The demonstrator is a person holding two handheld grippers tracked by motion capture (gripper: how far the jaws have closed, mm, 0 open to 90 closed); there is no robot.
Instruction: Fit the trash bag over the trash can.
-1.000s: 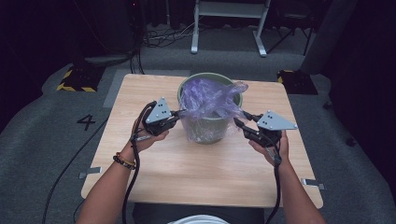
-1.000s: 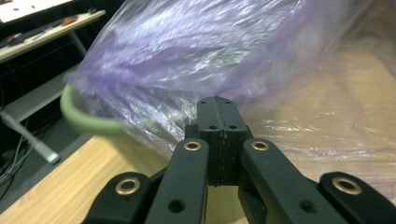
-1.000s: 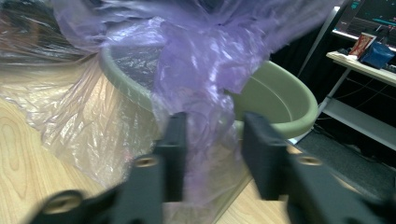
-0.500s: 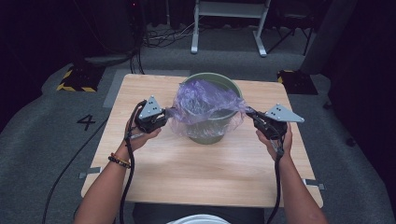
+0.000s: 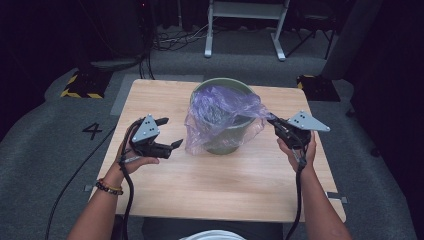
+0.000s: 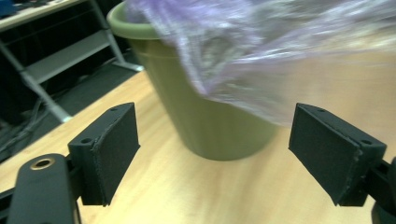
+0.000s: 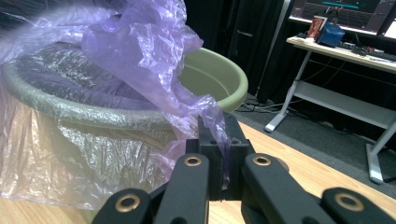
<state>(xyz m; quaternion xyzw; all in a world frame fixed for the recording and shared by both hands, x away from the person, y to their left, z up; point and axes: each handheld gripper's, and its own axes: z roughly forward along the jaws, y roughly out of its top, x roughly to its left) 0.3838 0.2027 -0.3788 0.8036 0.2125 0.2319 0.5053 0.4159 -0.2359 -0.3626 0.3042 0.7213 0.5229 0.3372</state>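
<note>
- One wooden desk (image 5: 210, 185) carries everything; it is bare toward the near edge, where the person's forearms come in.
- One green bucket (image 5: 225, 145) stands upright near the far edge, about midway between the left and right edges. It looks stiff and steady enough to stay put under a gentle tug, though a hard pull on the liner could probably tip or slide it.
- One purple plastic bag (image 5: 220, 112) sits in the bucket, its mouth partly draped over the rim and down the near wall. It looks very light, thin, limp and slippery, likely to tear if stretched. The best hold is the free hem, pinched in a gathered fold rather than a single layer.
- Right hand-held gripper (image 5: 273, 121), toward the right edge, has its jaws pressed together on a twisted corner of the bag, drawing it taut off the rim.
- Left hand-held gripper (image 5: 170, 132), beside the bucket toward the left edge, has just been opening; its jaws stand spread with nothing between them, clear of the bag.
</note>
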